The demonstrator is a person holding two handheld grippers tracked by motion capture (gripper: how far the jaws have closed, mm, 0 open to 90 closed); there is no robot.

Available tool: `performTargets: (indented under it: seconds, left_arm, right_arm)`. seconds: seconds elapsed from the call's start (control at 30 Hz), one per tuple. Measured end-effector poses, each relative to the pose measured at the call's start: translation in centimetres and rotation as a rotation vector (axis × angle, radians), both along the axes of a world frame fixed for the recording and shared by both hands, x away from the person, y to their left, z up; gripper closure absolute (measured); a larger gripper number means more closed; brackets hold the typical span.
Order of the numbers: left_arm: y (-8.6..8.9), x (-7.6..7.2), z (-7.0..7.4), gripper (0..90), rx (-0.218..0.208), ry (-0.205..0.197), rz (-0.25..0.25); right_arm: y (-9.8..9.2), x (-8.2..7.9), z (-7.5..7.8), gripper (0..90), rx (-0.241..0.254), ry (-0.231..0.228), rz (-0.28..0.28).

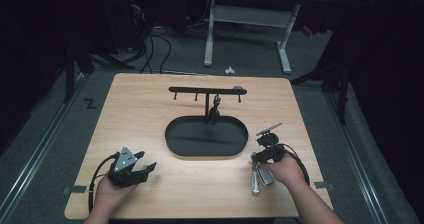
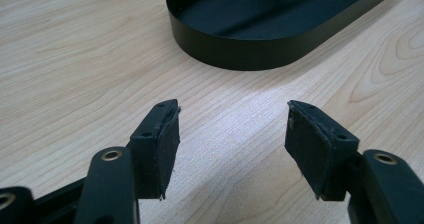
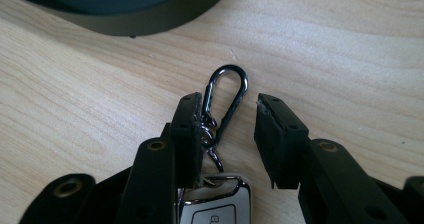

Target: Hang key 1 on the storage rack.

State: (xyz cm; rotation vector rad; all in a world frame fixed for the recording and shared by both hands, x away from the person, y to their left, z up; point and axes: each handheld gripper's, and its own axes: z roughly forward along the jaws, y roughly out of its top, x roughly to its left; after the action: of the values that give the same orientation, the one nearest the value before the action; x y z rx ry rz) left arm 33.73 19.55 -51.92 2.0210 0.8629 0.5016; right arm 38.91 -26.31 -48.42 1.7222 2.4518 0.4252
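On the wooden table [image 1: 150, 109], near its right front, a car key [image 3: 215, 209] with a black clip [image 3: 227, 101] is lying flat, and the right gripper [image 3: 227, 126] is straddling it, jaws partly spread, the clip lying between them close against the left-hand pad; whether that pad is touching it I cannot tell. Just beyond the clip, the wall of a black oval tray [image 1: 206, 136] is crossing the way ahead. Behind the tray a black rack [image 1: 207, 91] is standing with something small hanging from one of its hooks. At the left front the left gripper [image 2: 232, 129] is resting with jaws spread over bare wood, facing the tray.
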Motion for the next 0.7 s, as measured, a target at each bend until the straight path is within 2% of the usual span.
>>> performTargets:
  seconds: [0.1, 0.27, 0.43, 0.7]
  left_arm:
    - [0.0, 0.0, 0.0, 38.9, -0.001, 0.0, 0.0]
    - [0.0, 0.0, 0.0, 38.9, 0.0, 0.0, -0.001]
    - [0.0, 0.0, 0.0, 38.9, 0.001, 0.001, -0.001]
    - [0.0, 0.0, 0.0, 39.0, 0.003, 0.002, -0.004]
  right_arm:
    - [0.1, -0.1, -0.2, 63.3, 0.023, 0.016, 0.0]
    - [0.6, -0.3, -0.6, 63.8, 0.007, 0.016, 0.019]
    - [1.0, -0.3, -0.7, 68.8, -0.011, 0.015, 0.048]
    - [1.3, -0.3, -0.6, 73.8, -0.008, 0.019, 0.065]
